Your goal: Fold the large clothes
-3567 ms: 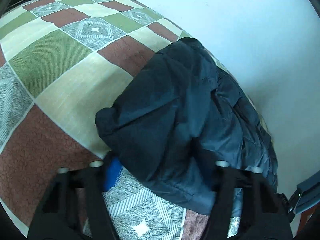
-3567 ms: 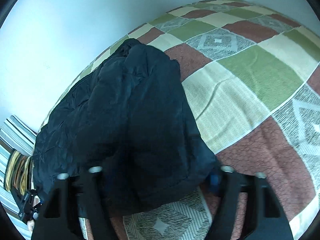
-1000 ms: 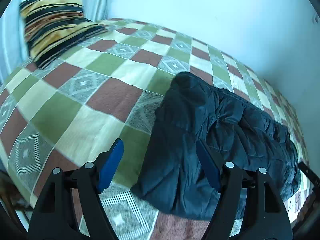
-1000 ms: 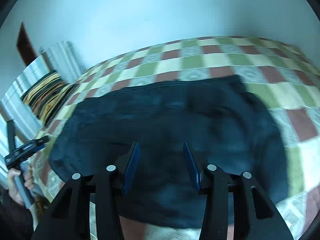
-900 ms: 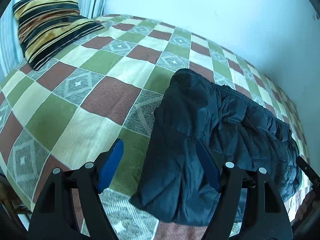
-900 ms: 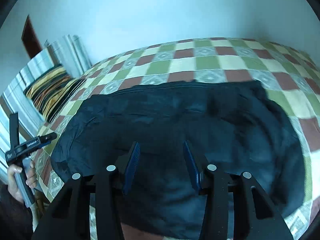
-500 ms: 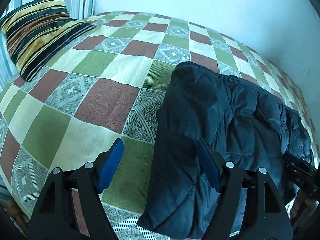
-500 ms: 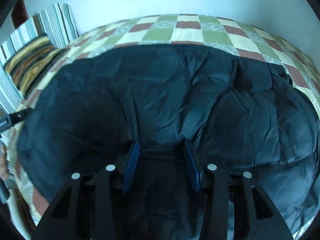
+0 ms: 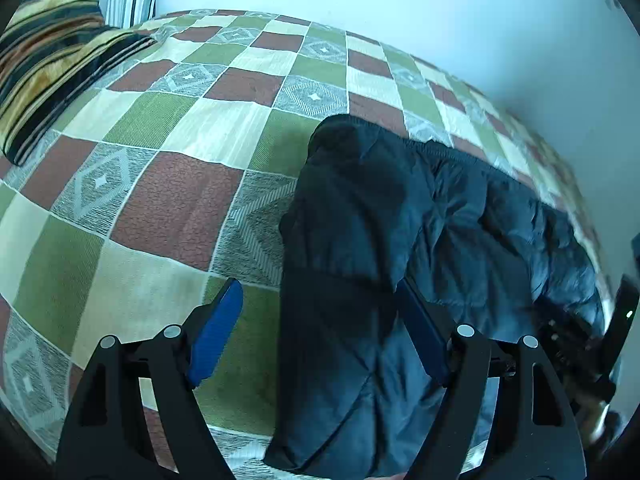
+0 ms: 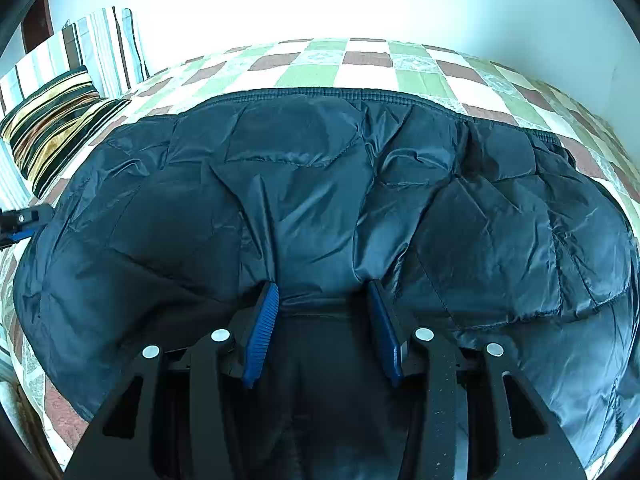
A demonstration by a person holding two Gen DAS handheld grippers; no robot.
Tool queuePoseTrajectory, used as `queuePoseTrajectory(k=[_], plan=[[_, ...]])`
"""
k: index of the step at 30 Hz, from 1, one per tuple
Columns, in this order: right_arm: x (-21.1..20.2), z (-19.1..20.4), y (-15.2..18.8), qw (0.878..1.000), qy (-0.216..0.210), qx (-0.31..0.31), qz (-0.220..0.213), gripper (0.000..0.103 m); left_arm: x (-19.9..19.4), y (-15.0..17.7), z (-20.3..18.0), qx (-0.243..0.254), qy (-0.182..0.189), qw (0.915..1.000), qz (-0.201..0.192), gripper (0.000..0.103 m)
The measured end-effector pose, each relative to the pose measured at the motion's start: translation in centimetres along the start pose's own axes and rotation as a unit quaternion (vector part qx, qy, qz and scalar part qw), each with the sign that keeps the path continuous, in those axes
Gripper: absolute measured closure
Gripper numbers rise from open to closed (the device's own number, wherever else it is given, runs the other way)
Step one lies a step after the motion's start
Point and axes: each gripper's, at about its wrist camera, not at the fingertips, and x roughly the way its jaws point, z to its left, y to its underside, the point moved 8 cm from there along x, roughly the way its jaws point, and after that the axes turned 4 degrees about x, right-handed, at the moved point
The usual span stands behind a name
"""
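Observation:
A dark navy quilted jacket (image 9: 384, 240) lies folded lengthwise on a checked bedspread (image 9: 168, 200). My left gripper (image 9: 320, 312) is open, its blue pads straddling the jacket's near left end without gripping it. In the right wrist view the jacket (image 10: 320, 184) fills the frame. My right gripper (image 10: 324, 300) is half open, with a bunched fold of the jacket's near edge between its blue pads; the pads touch the fabric on both sides. The left gripper's tip (image 10: 24, 220) shows at the jacket's left end.
A striped yellow and black pillow (image 9: 52, 60) lies at the head of the bed, also in the right wrist view (image 10: 52, 120). A pale wall (image 9: 400, 0) runs along the bed's far side. The right gripper's body (image 9: 576, 344) shows at the jacket's right end.
Both grippers have dropped closer to the jacket. The right gripper has pushed into the jacket's near edge, so fabric now sits between its pads. The left gripper stays open over the left end.

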Motion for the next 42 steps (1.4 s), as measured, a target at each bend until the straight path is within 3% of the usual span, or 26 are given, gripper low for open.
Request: queuePoseTrajectory(k=[3, 9, 19, 20, 21, 26, 28, 34, 42], plan=[[0.0, 0.1, 0.0, 1.000, 0.002, -0.001, -0.004, 0.057, 0.8, 0.3, 0.0, 0.006, -0.008, 0.9999, 0.013, 0.024], [-0.1, 0.1, 0.0, 1.000, 0.003, 0.000, -0.006, 0.057, 3.0, 1.4, -1.0, -0.010, 0.040, 0.9977, 0.053, 0.024], [-0.2, 0.1, 0.1, 1.000, 0.002, 0.002, -0.012, 0.057, 5.9, 3.0, -1.7, -0.029, 0.079, 0.9924, 0.090, 0.024], [-0.2, 0.1, 0.1, 1.000, 0.002, 0.002, -0.013, 0.057, 6.0, 2.9, -1.9, -0.026, 0.078, 0.9927, 0.088, 0.026], [-0.3, 0.0, 0.1, 1.000, 0.003, 0.001, -0.014, 0.057, 5.9, 3.0, -2.2, -0.022, 0.082, 0.9925, 0.087, 0.036], [-0.3, 0.0, 0.1, 1.000, 0.004, 0.002, -0.017, 0.057, 5.5, 2.6, -3.7, 0.003, 0.079, 0.9937, 0.080, 0.065], [-0.3, 0.0, 0.1, 1.000, 0.004, 0.001, -0.018, 0.057, 4.9, 2.2, -4.2, 0.012, 0.073, 0.9947, 0.071, 0.081], [-0.3, 0.0, 0.0, 1.000, 0.005, 0.001, -0.019, 0.057, 1.5, 0.3, -6.4, 0.025, 0.071, 0.9967, 0.030, 0.090], [-0.2, 0.0, 0.0, 1.000, -0.001, 0.004, -0.016, 0.057, -4.3, -2.4, -14.8, 0.093, 0.121, 0.9878, -0.031, 0.091]])
